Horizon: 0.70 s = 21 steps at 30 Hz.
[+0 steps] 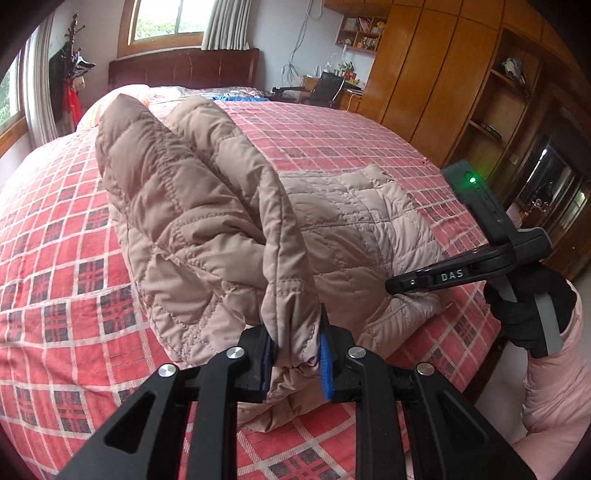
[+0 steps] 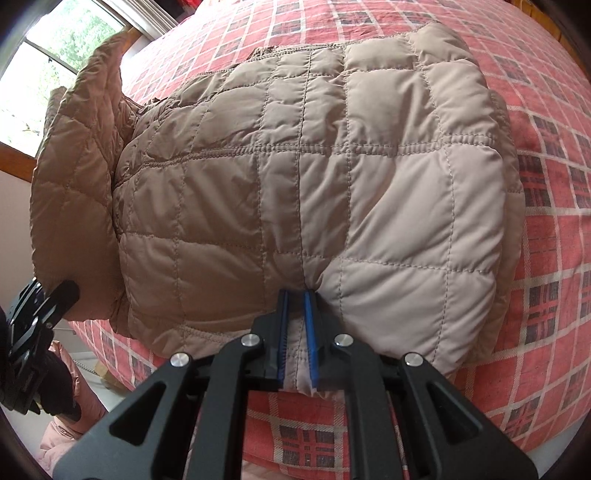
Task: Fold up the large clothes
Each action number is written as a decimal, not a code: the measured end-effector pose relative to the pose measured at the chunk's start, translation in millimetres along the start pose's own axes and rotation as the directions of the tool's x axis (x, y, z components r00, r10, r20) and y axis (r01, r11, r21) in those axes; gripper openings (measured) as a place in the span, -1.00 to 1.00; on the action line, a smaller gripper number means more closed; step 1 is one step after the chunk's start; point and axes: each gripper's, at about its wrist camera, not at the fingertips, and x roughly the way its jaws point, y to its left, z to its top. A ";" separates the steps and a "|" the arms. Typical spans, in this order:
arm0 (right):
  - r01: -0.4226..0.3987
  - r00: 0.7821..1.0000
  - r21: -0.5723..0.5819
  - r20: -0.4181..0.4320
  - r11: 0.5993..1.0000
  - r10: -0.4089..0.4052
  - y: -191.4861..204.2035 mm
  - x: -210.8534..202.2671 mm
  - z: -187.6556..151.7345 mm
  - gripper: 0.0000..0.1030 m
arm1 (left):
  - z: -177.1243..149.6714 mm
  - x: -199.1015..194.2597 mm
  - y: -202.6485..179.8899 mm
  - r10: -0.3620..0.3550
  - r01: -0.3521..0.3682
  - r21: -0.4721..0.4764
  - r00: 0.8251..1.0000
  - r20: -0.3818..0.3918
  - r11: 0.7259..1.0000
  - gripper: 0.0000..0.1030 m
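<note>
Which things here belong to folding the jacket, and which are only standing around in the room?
For the job: jacket; bed under it; left gripper and right gripper, each shut on the jacket.

Not part of it: wardrobe; coat rack; wall shelf; desk; curtain.

shelf items (image 1: 364, 31) perhaps books, too small
</note>
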 end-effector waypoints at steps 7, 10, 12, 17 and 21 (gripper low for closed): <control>0.003 1.000 -0.002 -0.003 1.000 -0.003 -0.6 2.1 2.8 -0.83 | 3.9 0.3 0.0 -0.031 0.031 -0.007 1.000 0.005 0.999 -0.61; 0.006 1.000 -0.005 -0.006 1.000 -0.006 0.0 3.0 4.6 -0.83 | -4.2 31.1 6.4 -0.076 0.074 -0.039 0.995 -0.065 0.996 -0.61; 0.014 1.000 -0.008 -0.007 1.000 -0.014 0.9 3.5 5.7 -0.82 | -8.4 47.2 6.0 -0.088 0.084 -0.048 0.992 -0.087 0.995 -0.61; 0.023 1.000 -0.007 -0.007 1.000 -0.023 0.0 5.3 7.5 -0.82 | -11.5 59.3 4.9 -0.103 0.098 -0.059 0.991 -0.089 0.993 -0.60; 0.031 0.999 -0.006 -0.007 0.999 -0.031 3.3 5.1 6.3 -0.82 | -11.7 57.6 9.4 -0.133 0.125 -0.086 0.988 -0.084 0.988 -0.54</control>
